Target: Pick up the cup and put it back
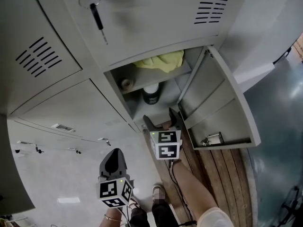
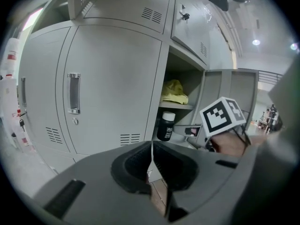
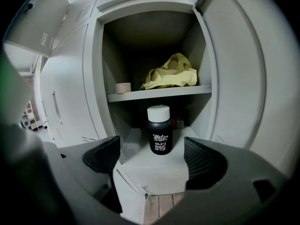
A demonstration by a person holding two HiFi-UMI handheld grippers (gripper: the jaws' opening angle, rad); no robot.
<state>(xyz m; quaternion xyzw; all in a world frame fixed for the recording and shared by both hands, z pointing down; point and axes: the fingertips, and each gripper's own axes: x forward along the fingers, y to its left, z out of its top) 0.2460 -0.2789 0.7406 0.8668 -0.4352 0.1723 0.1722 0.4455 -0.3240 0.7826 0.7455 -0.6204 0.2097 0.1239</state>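
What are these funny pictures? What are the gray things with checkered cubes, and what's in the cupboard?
A person carries two pairs of tongs; the cubes are part of them. One picture comes from a camera on the person's head, the other two from cameras on the tongs. The left tongs are shut and empty. The right tongs are open, pointing at a black bottle with a white lid that stands in an open locker. On the shelf above lie a yellow cloth and a roll of tape. Nothing is held.

- Cup (image 3: 159, 130): black, white lid, white lettering on its side.
- Stands upright on the open locker's (image 3: 206, 55) floor, below the shelf (image 3: 159, 93).
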